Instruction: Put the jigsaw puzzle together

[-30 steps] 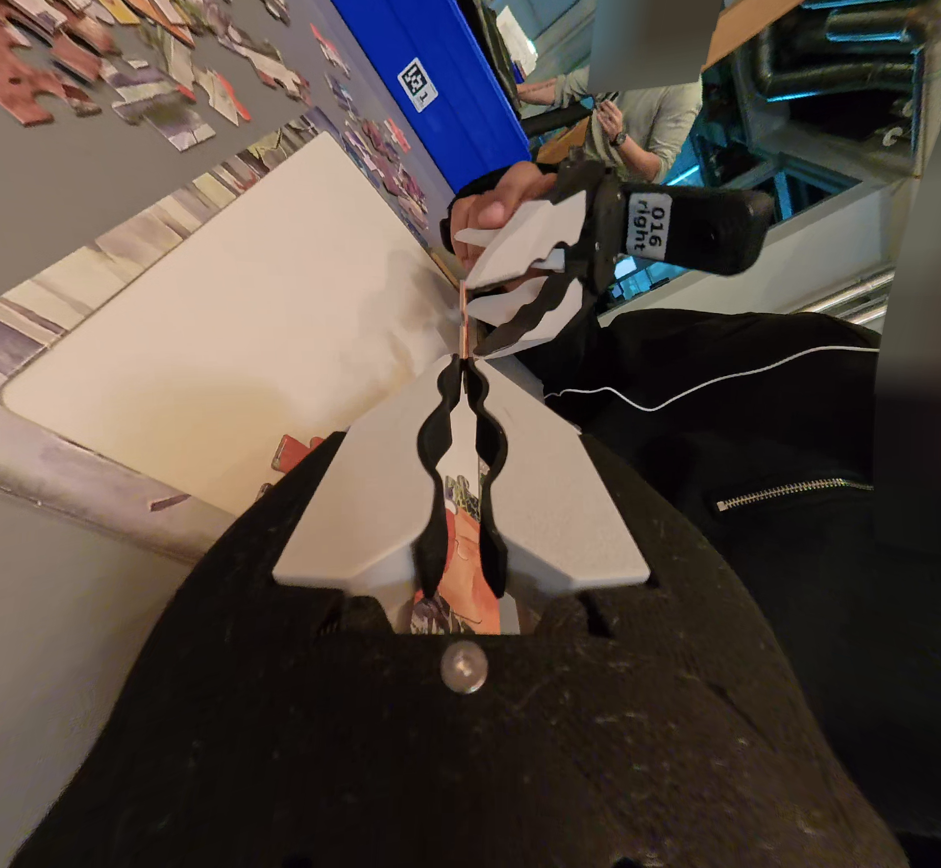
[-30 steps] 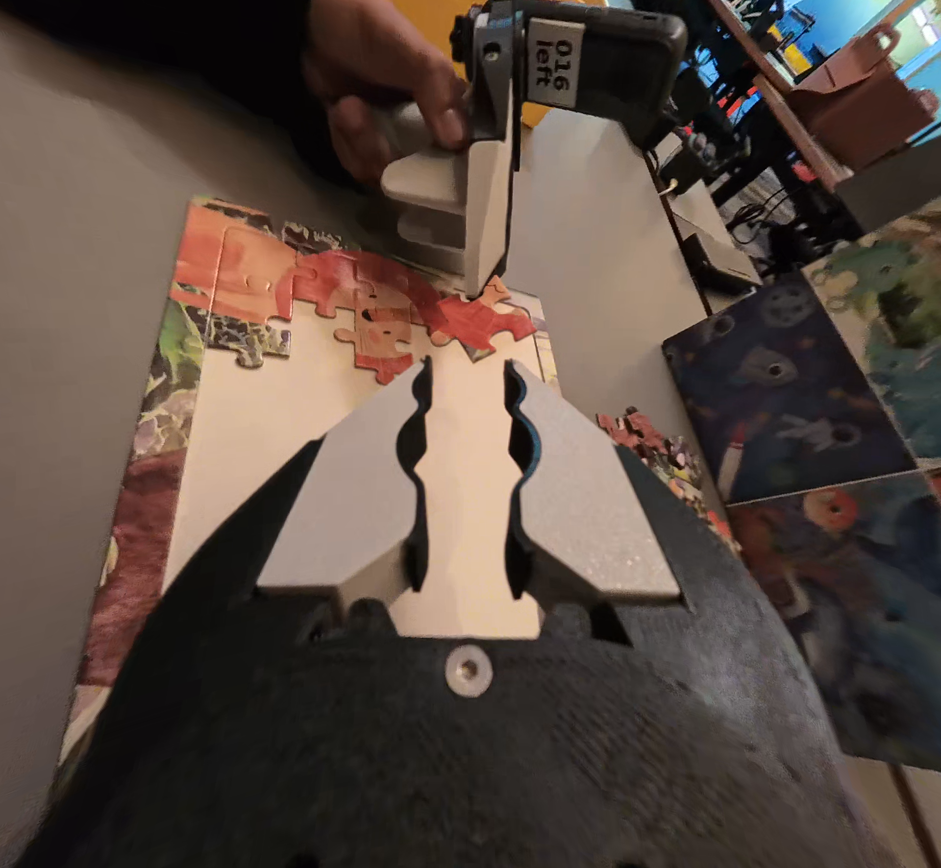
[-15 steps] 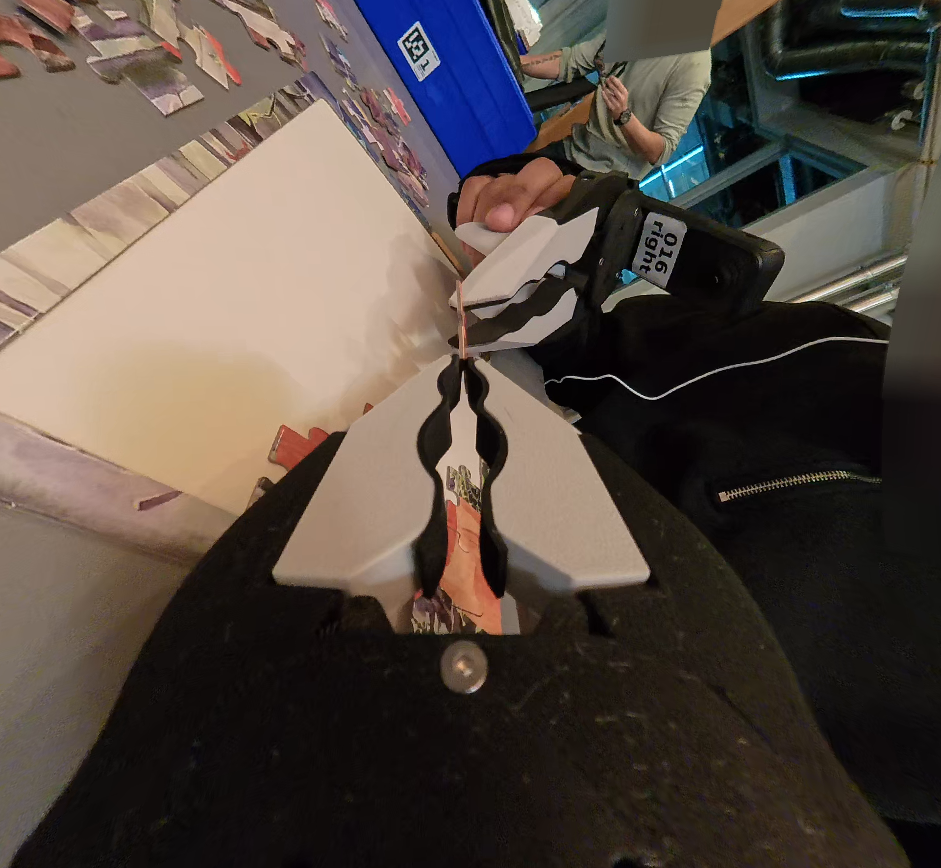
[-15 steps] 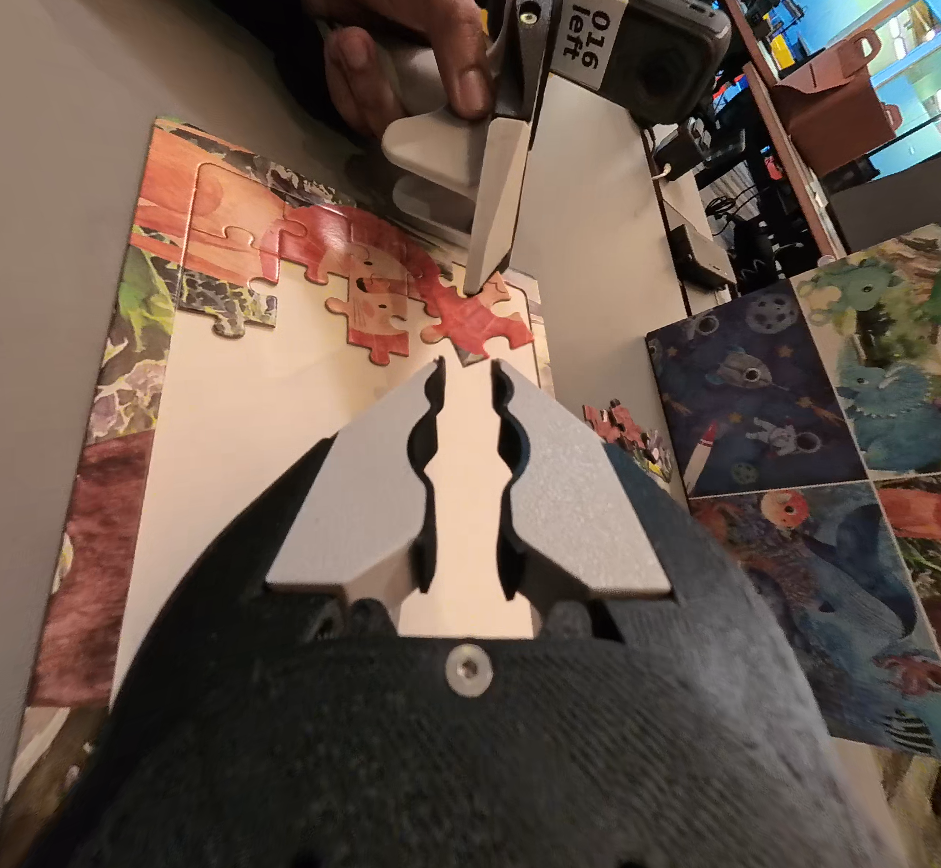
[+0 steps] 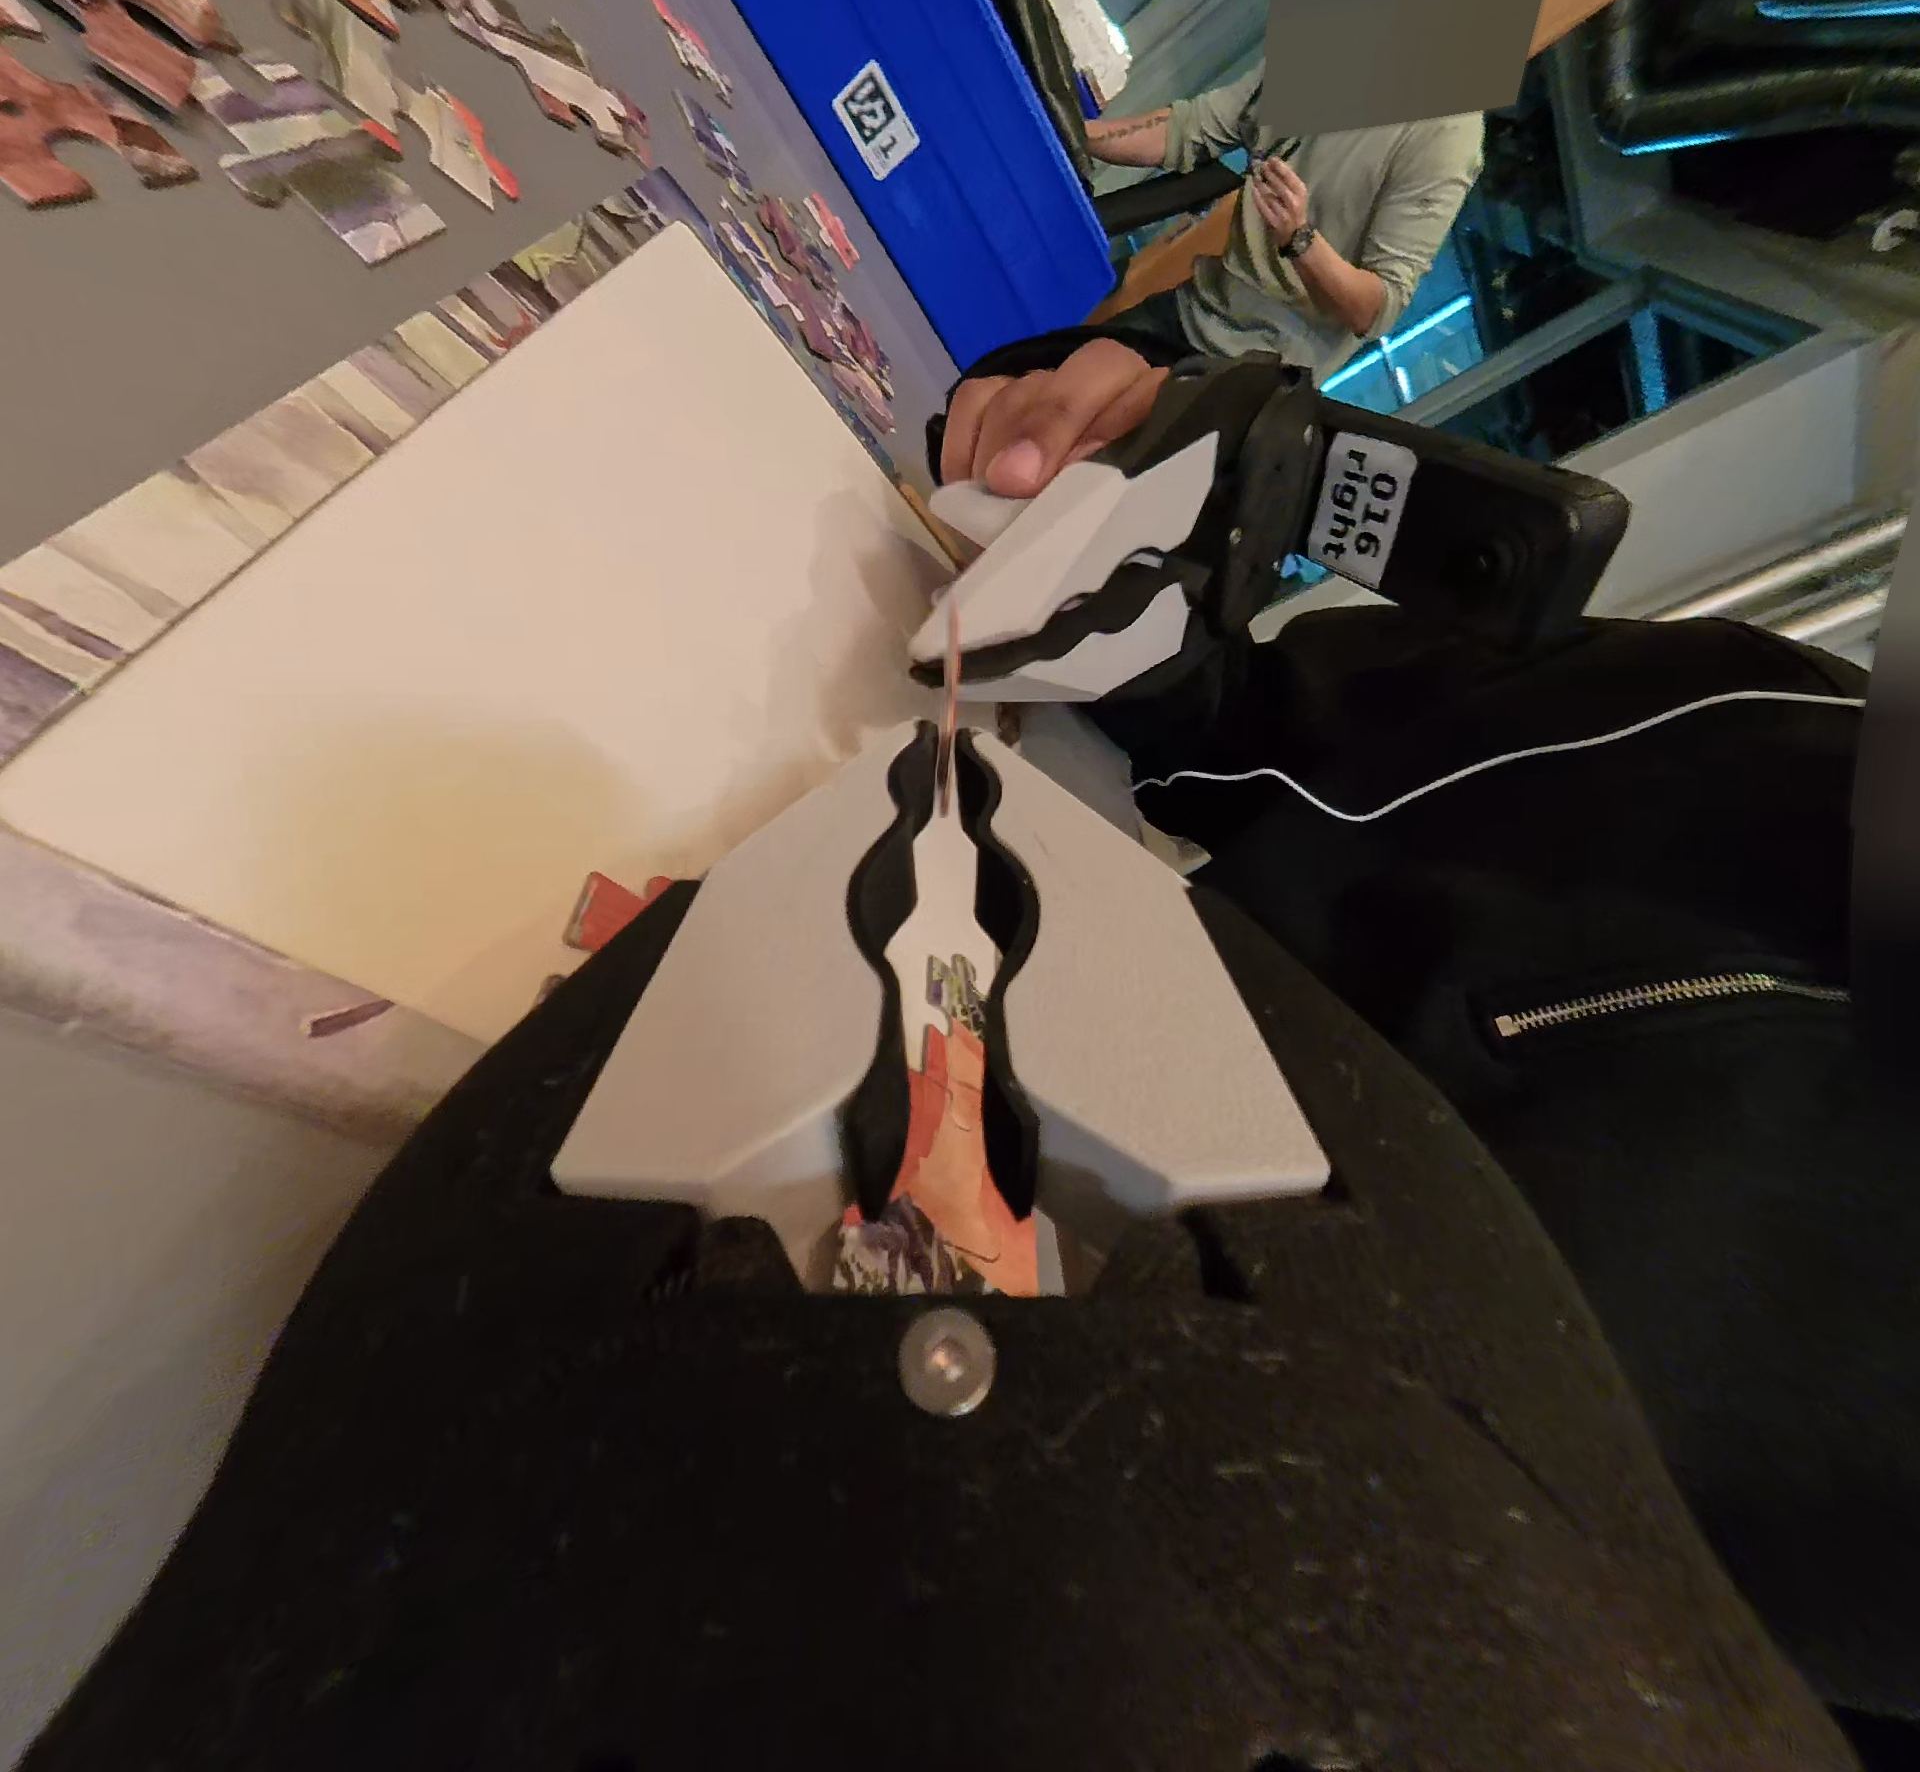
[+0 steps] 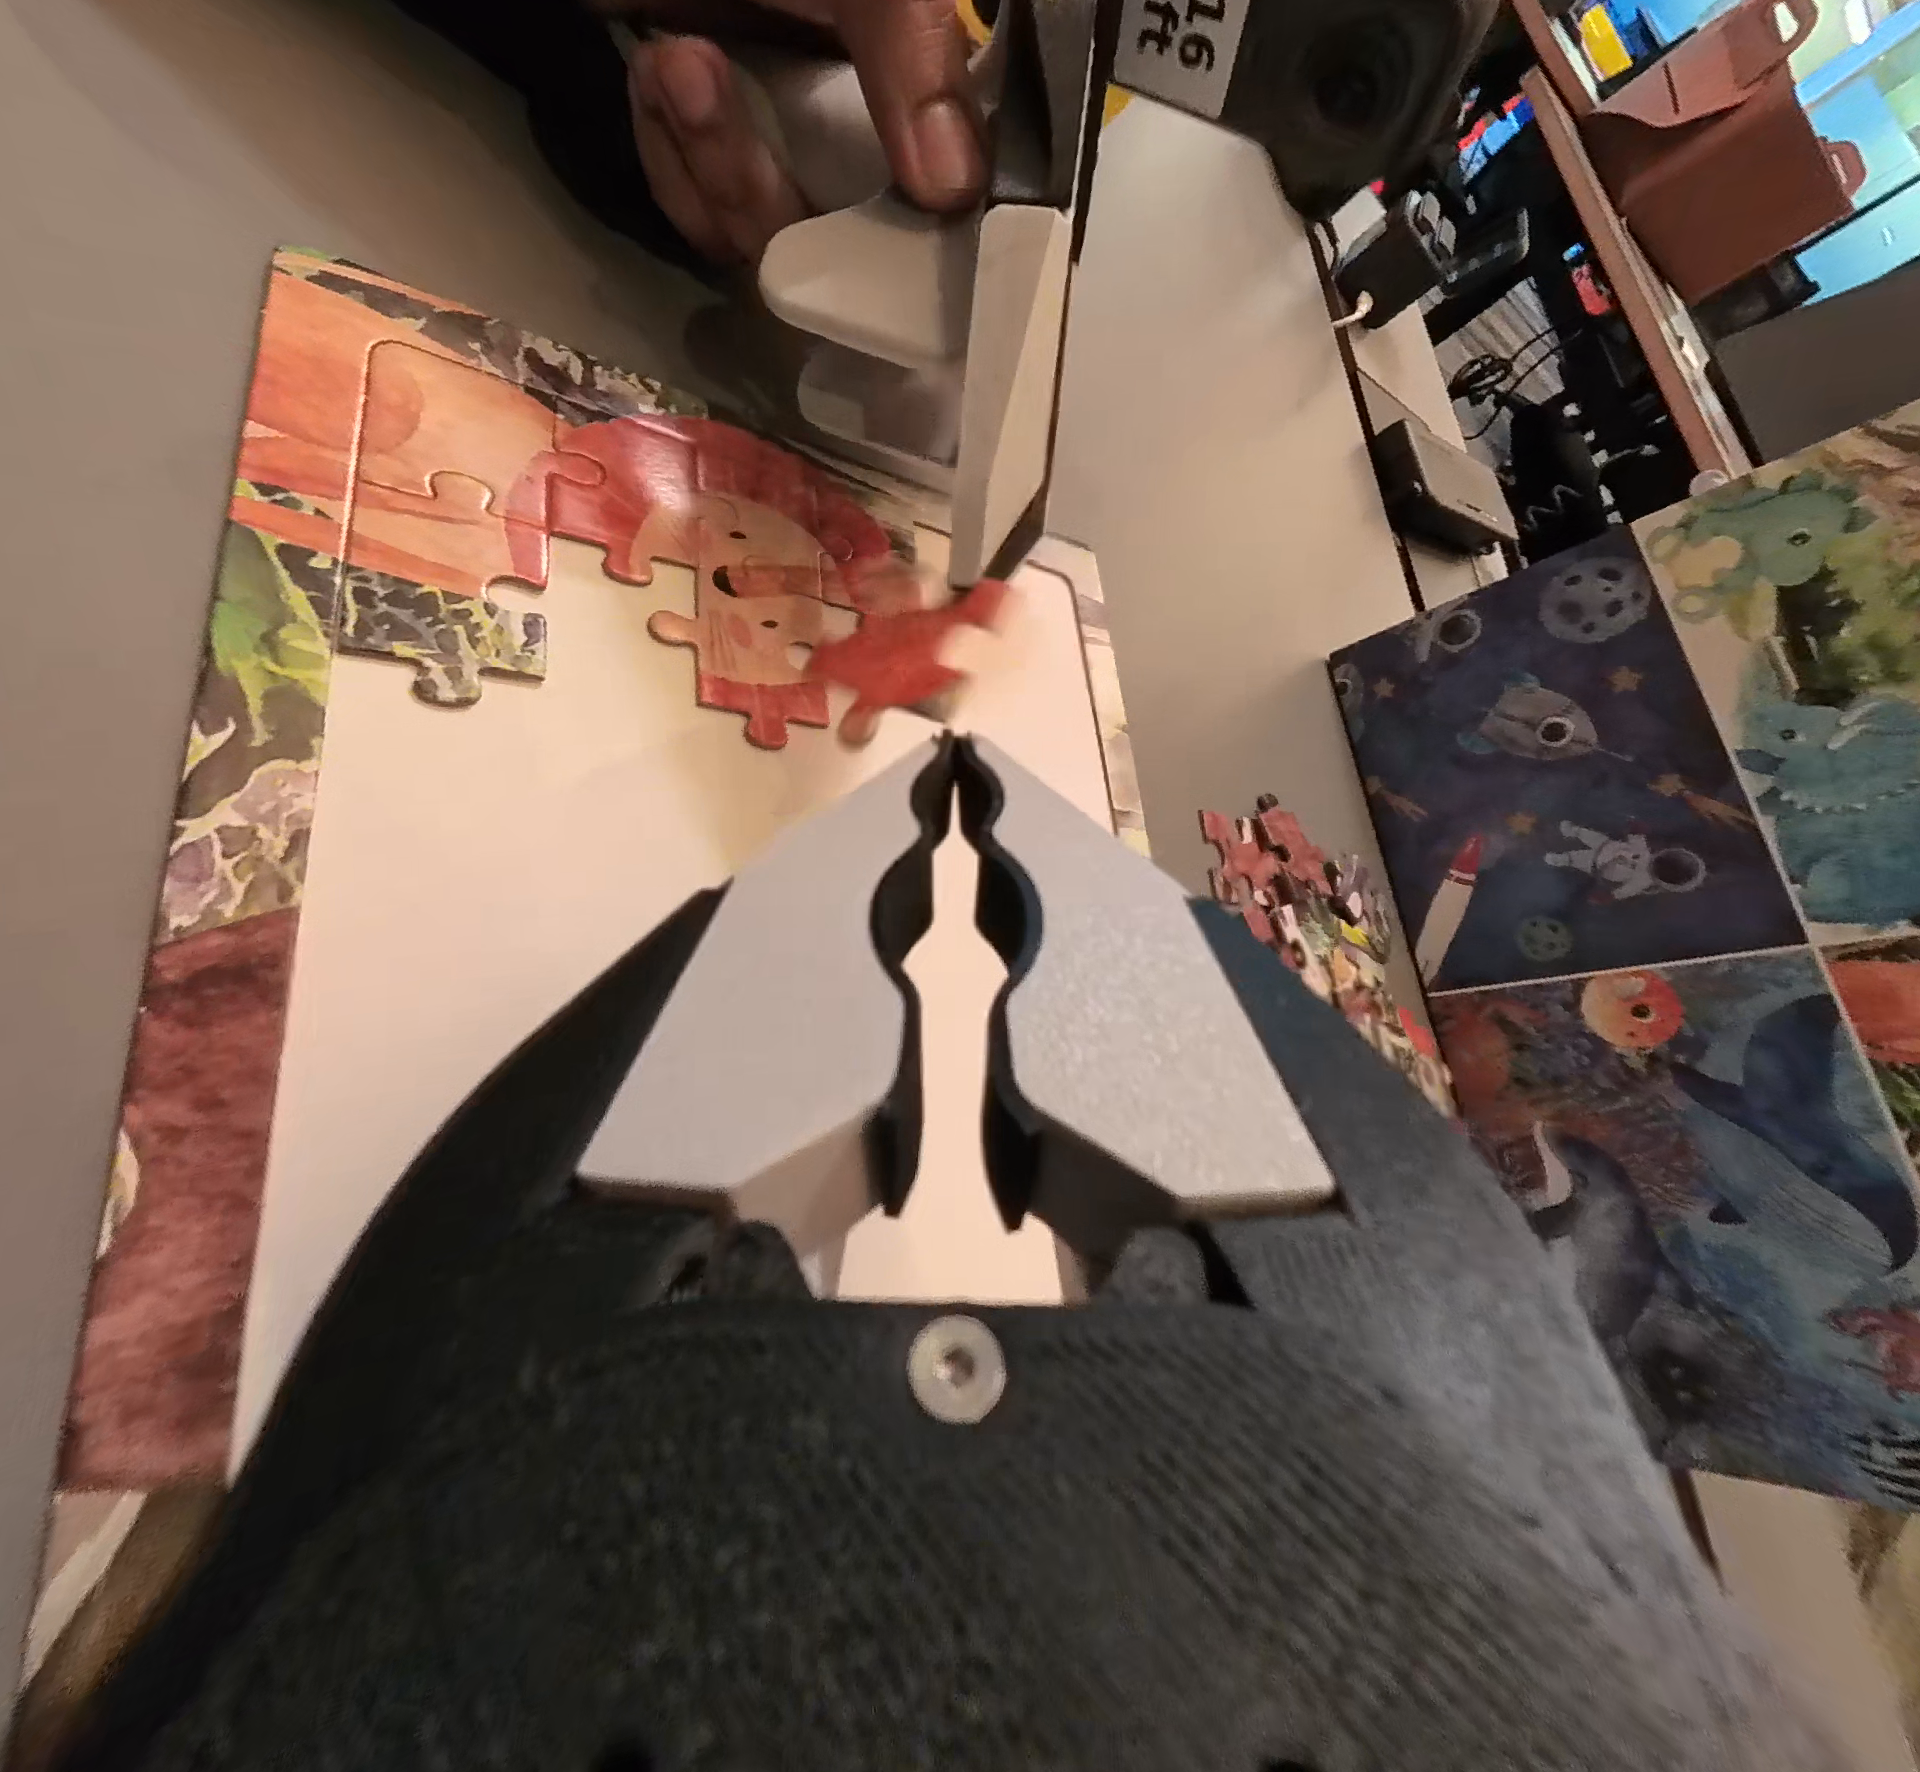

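Observation:
The puzzle board (image 6: 520,839) lies on the grey table, with several joined red and orange pieces (image 6: 727,569) at its far end. A red puzzle piece (image 6: 904,652), blurred, stands lifted just past them; in the left wrist view it shows edge-on (image 5: 950,642). My left gripper (image 5: 943,740) is shut on it from above, and its tip also shows in the right wrist view (image 6: 982,569). My right gripper (image 6: 951,740) is shut on the piece's near edge; it also shows in the left wrist view (image 5: 935,657), clamped across the piece.
Several loose pieces (image 5: 312,112) lie scattered beyond the board (image 5: 468,631). A small pile of pieces (image 6: 1309,891) and finished picture boards (image 6: 1558,735) lie to the right. A blue bin (image 5: 935,112) stands at the table's far side. A person (image 5: 1351,216) sits behind it. Less than 4 cm separates the two grippers' tips.
My right gripper went from open to shut and moved forward onto the red piece. My left gripper kept hold of the piece, which has lifted and tilted off the board.

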`<move>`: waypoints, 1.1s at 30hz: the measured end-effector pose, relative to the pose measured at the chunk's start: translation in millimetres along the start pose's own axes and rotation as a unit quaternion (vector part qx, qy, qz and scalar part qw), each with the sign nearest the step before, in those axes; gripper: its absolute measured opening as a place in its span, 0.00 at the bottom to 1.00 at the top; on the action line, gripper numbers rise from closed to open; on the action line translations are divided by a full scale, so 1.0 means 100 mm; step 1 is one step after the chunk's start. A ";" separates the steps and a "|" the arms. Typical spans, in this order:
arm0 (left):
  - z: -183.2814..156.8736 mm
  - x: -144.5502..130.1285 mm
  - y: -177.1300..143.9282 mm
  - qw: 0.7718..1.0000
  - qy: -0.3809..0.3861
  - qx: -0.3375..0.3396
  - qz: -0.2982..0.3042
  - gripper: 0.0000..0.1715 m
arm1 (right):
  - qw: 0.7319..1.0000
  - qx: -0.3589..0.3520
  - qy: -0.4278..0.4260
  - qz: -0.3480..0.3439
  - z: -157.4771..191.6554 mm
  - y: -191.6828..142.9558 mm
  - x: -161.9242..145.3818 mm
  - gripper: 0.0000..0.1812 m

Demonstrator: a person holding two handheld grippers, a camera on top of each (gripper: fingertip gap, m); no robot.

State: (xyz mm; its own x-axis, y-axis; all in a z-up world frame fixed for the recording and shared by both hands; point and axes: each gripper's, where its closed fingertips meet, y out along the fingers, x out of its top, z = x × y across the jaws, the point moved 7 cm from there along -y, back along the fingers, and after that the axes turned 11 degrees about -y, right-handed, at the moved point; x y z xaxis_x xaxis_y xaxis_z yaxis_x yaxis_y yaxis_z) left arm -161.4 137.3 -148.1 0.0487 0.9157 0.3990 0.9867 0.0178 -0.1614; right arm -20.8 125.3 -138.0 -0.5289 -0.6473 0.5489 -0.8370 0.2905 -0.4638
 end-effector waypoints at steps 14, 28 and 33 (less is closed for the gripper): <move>0.01 0.07 -0.18 0.992 0.059 0.113 -0.022 0.03 | 0.987 0.100 0.127 0.007 0.09 0.16 -0.05 0.09; 0.08 0.03 -0.09 0.978 0.105 0.181 -0.003 0.03 | 0.970 0.150 0.186 0.046 0.16 0.25 -0.04 0.31; 0.11 0.02 -0.07 0.977 0.103 0.185 0.003 0.04 | 0.968 0.052 0.209 0.130 -0.09 0.16 -0.38 0.20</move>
State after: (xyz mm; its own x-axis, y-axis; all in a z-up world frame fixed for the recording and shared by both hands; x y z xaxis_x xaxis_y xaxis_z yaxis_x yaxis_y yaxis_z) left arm -170.1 142.9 -155.8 0.1225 0.8163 0.5645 0.8649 0.1912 -0.4641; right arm -15.6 160.6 -159.9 -0.7490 -0.2130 0.6274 -0.6602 0.3198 -0.6796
